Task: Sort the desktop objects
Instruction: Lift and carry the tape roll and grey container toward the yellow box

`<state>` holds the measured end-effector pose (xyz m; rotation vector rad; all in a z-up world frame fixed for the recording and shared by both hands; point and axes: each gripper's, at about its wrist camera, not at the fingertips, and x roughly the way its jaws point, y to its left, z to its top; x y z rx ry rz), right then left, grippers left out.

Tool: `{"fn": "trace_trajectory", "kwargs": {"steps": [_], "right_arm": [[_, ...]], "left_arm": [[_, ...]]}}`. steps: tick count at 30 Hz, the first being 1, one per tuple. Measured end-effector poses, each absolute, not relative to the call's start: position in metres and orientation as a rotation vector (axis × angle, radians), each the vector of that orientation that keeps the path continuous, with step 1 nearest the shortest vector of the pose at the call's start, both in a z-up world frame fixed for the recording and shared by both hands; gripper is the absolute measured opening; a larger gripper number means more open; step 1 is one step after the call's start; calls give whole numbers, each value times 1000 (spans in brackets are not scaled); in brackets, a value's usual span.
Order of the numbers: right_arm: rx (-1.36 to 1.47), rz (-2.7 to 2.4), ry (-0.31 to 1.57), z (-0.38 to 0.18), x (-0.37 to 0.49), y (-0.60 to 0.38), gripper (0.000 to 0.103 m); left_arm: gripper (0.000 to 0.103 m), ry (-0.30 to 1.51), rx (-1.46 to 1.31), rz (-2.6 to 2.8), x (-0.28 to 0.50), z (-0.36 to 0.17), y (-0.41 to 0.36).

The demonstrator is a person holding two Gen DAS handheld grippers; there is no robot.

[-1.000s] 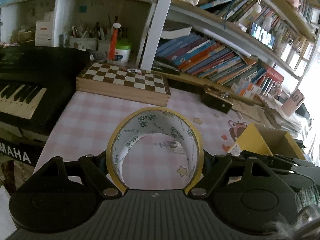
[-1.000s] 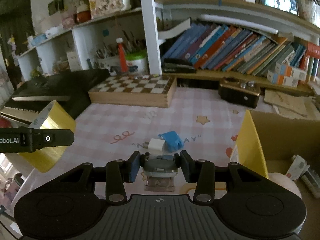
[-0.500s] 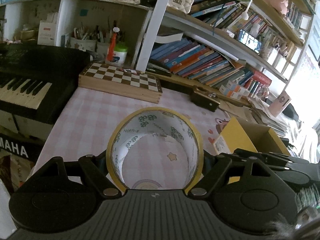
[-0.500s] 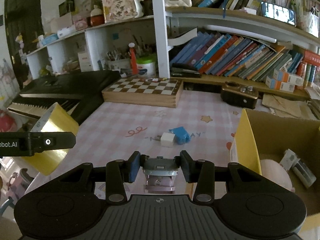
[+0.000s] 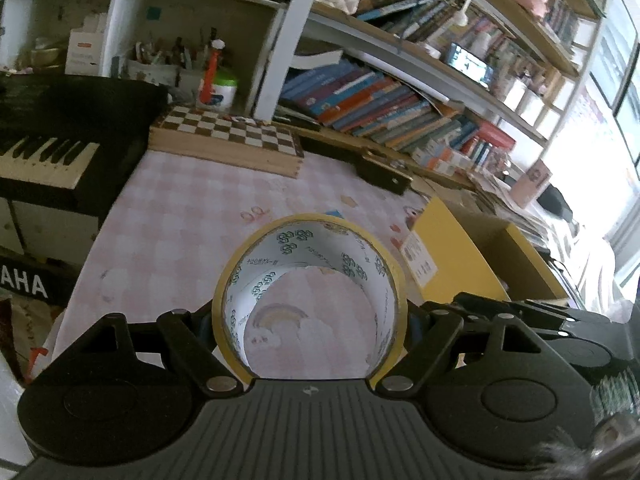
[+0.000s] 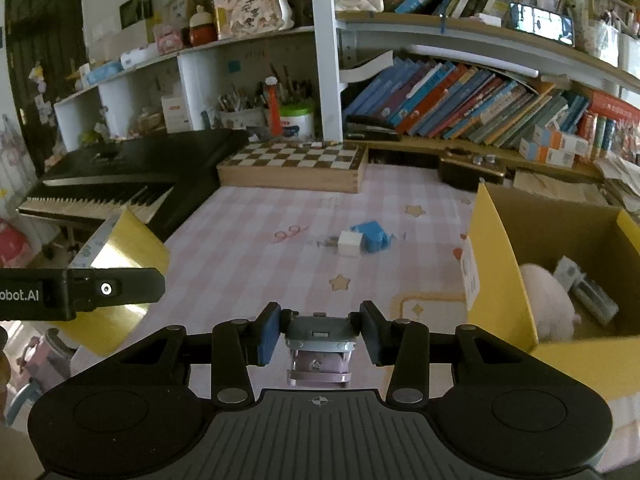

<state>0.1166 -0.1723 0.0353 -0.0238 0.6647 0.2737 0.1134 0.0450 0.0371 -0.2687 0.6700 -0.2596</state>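
Observation:
My left gripper is shut on a yellow tape roll, held above the pink checked tablecloth; the roll also shows in the right wrist view. My right gripper is shut on a small grey and pink stapler-like object, lifted above the cloth. A yellow cardboard box stands to the right with a pink plush inside; it also shows in the left wrist view. A white cube and a blue object lie mid-table.
A wooden chessboard box stands at the back. A black keyboard lies at the left. A dark small box sits near the bookshelf. The table's left edge drops off near the keyboard.
Both grippers have risen and pulled back from the table with their objects still held. The box and its contents show more fully in the right wrist view.

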Motion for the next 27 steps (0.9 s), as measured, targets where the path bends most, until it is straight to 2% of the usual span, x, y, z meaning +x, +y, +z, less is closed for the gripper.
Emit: {"fn": "trace_trajectory", "kwargs": {"steps": [27], "right_arm": [[22,200,730,21,21,-169,43]], "left_arm": [[80,740,-224,-397,40,24,40]]}}
